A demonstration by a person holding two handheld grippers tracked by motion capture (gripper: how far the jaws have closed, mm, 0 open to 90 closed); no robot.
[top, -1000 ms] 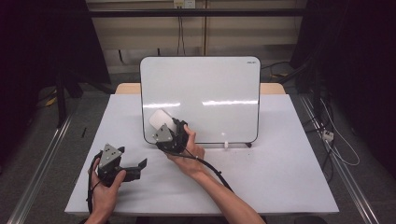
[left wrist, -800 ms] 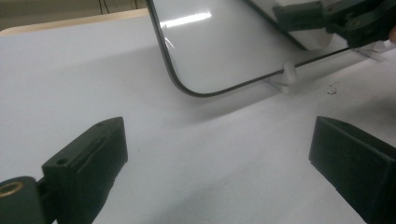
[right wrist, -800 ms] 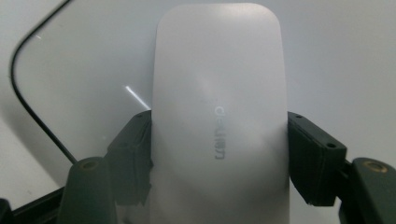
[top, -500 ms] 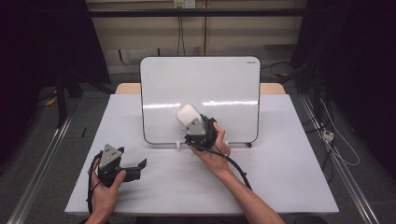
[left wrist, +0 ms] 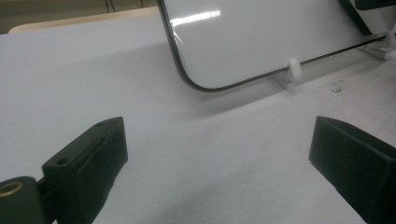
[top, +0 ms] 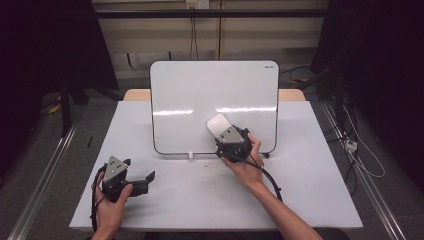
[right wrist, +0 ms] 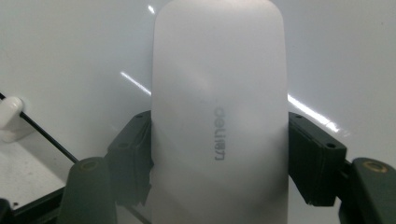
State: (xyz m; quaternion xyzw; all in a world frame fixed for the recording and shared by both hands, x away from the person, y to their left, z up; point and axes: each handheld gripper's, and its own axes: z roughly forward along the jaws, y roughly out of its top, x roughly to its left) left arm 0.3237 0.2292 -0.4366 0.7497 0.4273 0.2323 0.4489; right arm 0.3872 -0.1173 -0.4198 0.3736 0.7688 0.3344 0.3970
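A white whiteboard [top: 200,95] with a dark rim stands propped upright across the middle of the table. My right gripper [top: 223,132] is shut on a white eraser [top: 218,124] and holds it against the lower right part of the board. In the right gripper view the eraser [right wrist: 219,102] sits squeezed between both black jaws, its flat back toward the camera, with the board [right wrist: 70,56] right behind it. My left gripper [top: 139,170] rests low at the table's front left, open, with nothing between its jaws [left wrist: 219,158]. The board's lower left corner [left wrist: 261,42] lies ahead of it.
The white table [top: 310,190] ends in a front edge close to the person's arms. A small white foot clip [top: 190,156] holds the board's bottom edge. A few dark crumbs [left wrist: 335,86] lie on the table near the board. Cables trail on the floor at the right.
My right gripper has slid to the right along the lower part of the whiteboard with the eraser in it. The left gripper has stayed where it was.
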